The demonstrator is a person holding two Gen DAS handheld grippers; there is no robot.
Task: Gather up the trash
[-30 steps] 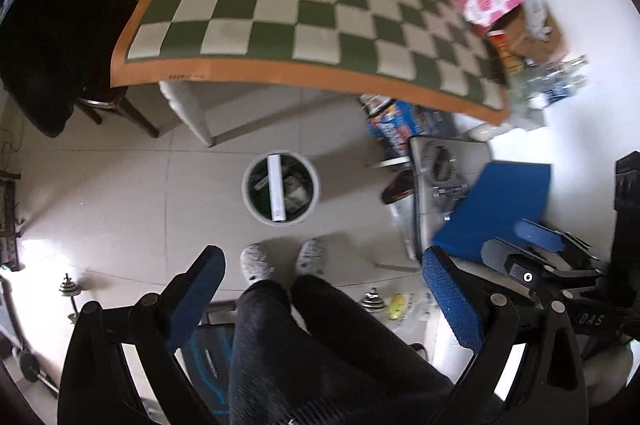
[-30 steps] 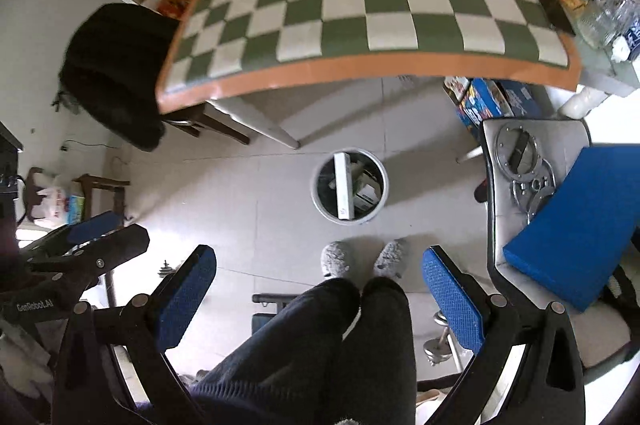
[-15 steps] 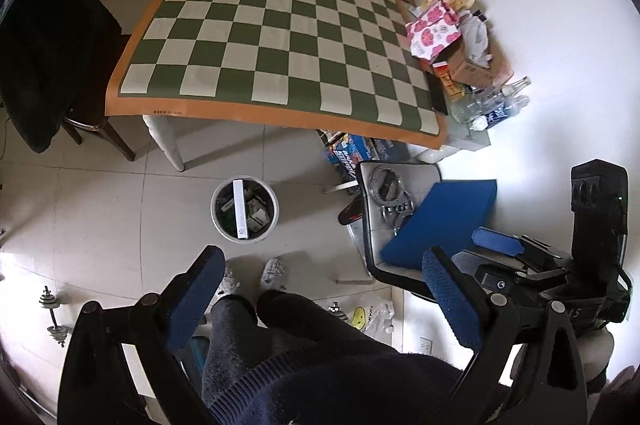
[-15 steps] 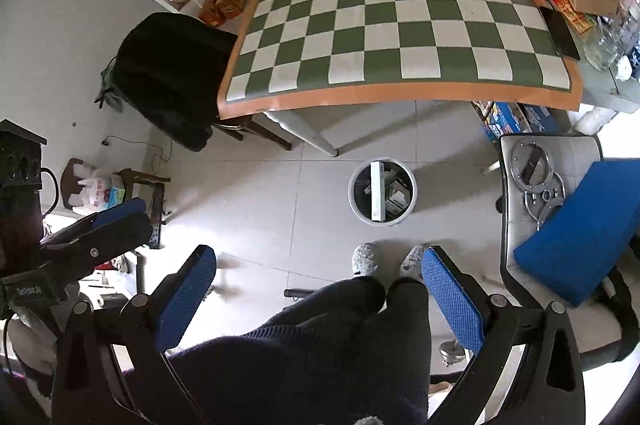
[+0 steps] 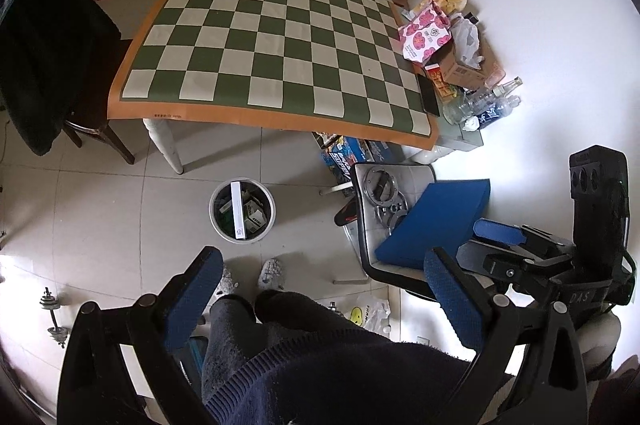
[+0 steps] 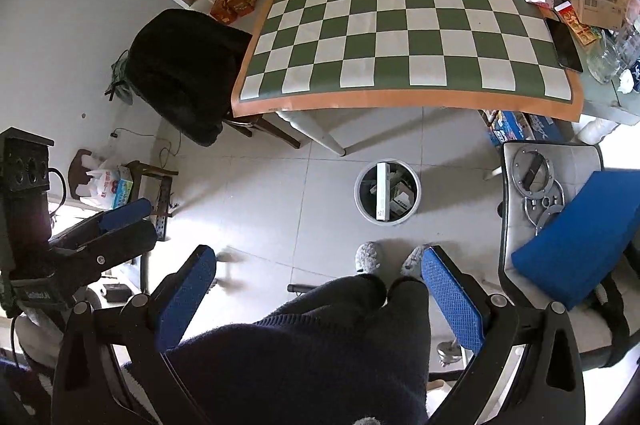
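Note:
A round white trash bin (image 5: 242,211) stands on the tiled floor in front of the table; it holds a long white box and other packaging. It also shows in the right wrist view (image 6: 387,197). My left gripper (image 5: 320,299) is open and empty, held high above the person's legs. My right gripper (image 6: 320,295) is open and empty at a similar height. Each gripper appears in the other's view, at the right (image 5: 520,249) and at the left (image 6: 108,233). The green-and-white checkered table top (image 5: 276,41) is bare.
Boxes, bags and bottles (image 5: 452,53) are piled at the table's right end. A chair with a blue cushion (image 5: 436,221) and metal rings stands right of the bin. A black-draped chair (image 5: 44,53) stands left of the table. Blue boxes (image 5: 352,153) lie under it.
Both grippers have risen and drawn back from the bin and table, so the whole table top now shows. Both stayed open and empty.

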